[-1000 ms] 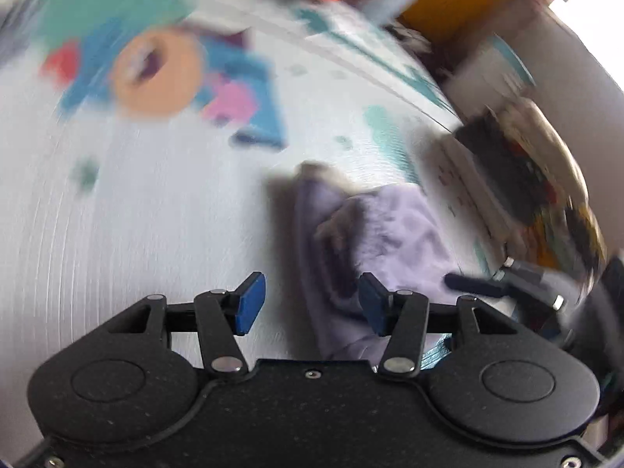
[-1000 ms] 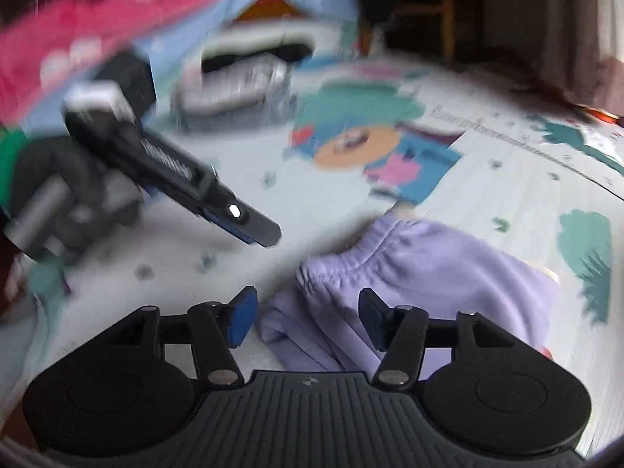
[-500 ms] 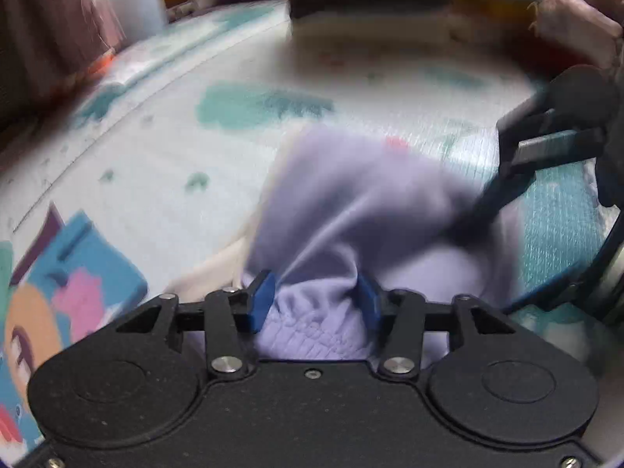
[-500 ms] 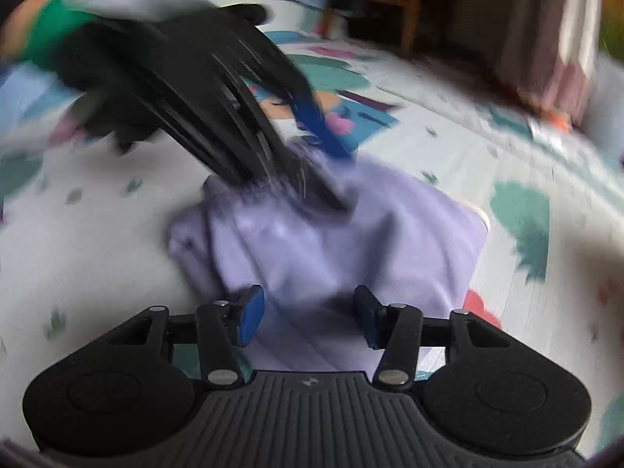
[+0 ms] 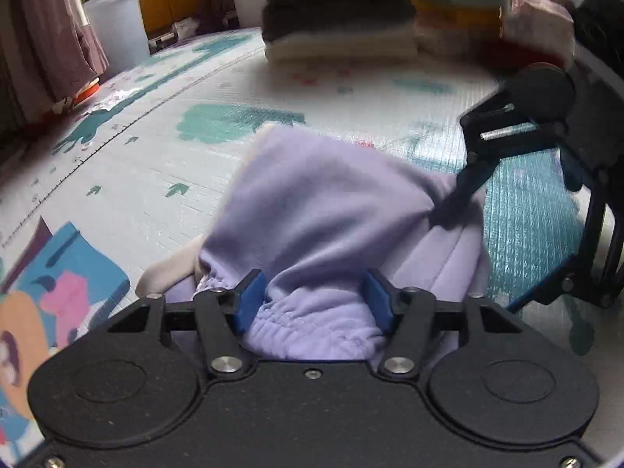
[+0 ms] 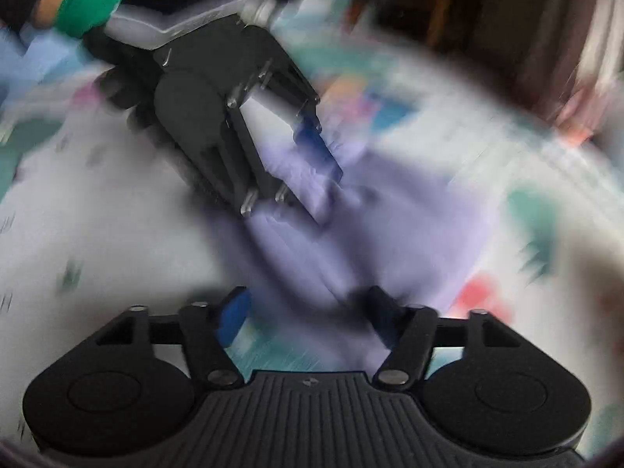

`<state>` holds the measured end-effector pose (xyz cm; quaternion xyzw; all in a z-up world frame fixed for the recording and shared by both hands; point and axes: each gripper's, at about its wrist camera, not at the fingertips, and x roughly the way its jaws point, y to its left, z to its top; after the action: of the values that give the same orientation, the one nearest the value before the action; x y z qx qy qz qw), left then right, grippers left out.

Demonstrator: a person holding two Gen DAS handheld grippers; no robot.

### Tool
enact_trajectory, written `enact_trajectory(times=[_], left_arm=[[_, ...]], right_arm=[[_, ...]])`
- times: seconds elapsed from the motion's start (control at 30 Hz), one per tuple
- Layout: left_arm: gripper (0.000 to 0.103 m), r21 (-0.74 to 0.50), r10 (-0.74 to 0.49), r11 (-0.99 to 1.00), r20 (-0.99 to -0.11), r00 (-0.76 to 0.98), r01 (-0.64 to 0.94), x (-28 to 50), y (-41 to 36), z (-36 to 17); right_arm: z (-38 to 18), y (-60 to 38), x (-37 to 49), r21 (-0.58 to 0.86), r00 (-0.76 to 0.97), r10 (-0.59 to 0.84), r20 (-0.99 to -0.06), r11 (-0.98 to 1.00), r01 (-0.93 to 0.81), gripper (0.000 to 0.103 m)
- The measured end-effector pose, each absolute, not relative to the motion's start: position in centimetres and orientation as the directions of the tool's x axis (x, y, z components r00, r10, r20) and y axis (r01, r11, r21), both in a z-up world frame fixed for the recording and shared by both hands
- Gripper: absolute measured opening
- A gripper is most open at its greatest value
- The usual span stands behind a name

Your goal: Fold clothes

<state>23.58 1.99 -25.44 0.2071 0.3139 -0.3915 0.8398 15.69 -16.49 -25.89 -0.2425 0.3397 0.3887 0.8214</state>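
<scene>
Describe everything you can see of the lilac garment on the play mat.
The lilac garment is soft, fleecy-looking fabric with a gathered elastic edge, crumpled and partly raised off the patterned play mat. Its gathered edge sits between the left gripper's open blue fingers; the right gripper touches its far corner.

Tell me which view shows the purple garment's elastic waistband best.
The left wrist view: the gathered waistband lies sharp between the left tongs. The right wrist view shows only motion-blurred purple garment, no waistband detail.
</scene>
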Motion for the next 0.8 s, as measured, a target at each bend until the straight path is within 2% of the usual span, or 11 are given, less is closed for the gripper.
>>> enact_trajectory(times=[0.03, 0.1, 0.17, 0.27, 0.33, 0.4, 0.47, 0.53, 0.63, 0.73, 0.8], left_arm=[[0.058, 0.126, -0.507, 0.601, -0.704, 0.498, 0.789, 23.6, 1.6, -25.1], [0.056, 0.195, -0.489, 0.592, -0.685, 0.54, 0.782, 22.5, 0.9, -23.9], [0.056, 0.19, -0.538, 0.575, -0.645, 0.543, 0.796, 20.9, 2.0, -23.4], [0.056, 0.186, -0.526, 0.586, -0.652, 0.545, 0.789, 19.8, 2.7, -24.2], [0.057, 0.178, -0.495, 0.608, -0.676, 0.545, 0.774, 19.7, 3.4, -25.5], [0.058, 0.18, -0.505, 0.62, -0.654, 0.563, 0.764, 19.2, 3.6, -26.1], [0.059, 0.176, -0.517, 0.63, -0.631, 0.578, 0.756, 18.7, 3.9, -26.4], [0.059, 0.155, -0.509, 0.639, -0.649, 0.565, 0.754, 19.0, 3.8, -25.3], [0.059, 0.043, -0.521, 0.703, -0.648, 0.555, 0.71, 20.0, 4.7, -23.4], [0.06, -0.156, -0.531, 0.809, -0.61, 0.589, 0.567, 20.7, 7.7, -22.1], [0.062, -0.28, -0.515, 0.85, -0.616, 0.595, 0.446, 21.8, 9.4, -22.1]], right_arm=[[-25.7, -16.5, 15.4, -0.14, 0.466, 0.473, -0.748, 0.573, -0.807, 0.074], [-24.5, -17.2, 15.2, -0.092, 0.468, 0.51, -0.722, 0.599, -0.795, 0.064], [-23.4, -17.9, 15.7, -0.081, 0.513, 0.531, -0.674, 0.638, -0.766, 0.062], [-22.1, -18.7, 16.9, -0.068, 0.574, 0.542, -0.613, 0.688, -0.722, 0.059], [-22.3, -18.5, 18.6, -0.089, 0.583, 0.517, -0.626, 0.696, -0.713, 0.059], [-24.2, -17.9, 20.6, -0.076, 0.509, 0.471, -0.721, 0.676, -0.733, 0.063], [-25.2, -18.3, 21.1, -0.065, 0.486, 0.482, -0.729, 0.658, -0.75, 0.066], [-24.6, -18.7, 20.8, -0.057, 0.497, 0.484, -0.72, 0.673, -0.738, 0.066], [-23.6, -20.0, 19.8, -0.022, 0.549, 0.504, -0.667, 0.723, -0.691, 0.066], [-23.8, -21.6, 20.8, 0.071, 0.567, 0.5, -0.654, 0.788, -0.612, 0.068], [-24.6, -22.9, 21.7, 0.19, 0.54, 0.508, -0.671, 0.822, -0.538, 0.071]])
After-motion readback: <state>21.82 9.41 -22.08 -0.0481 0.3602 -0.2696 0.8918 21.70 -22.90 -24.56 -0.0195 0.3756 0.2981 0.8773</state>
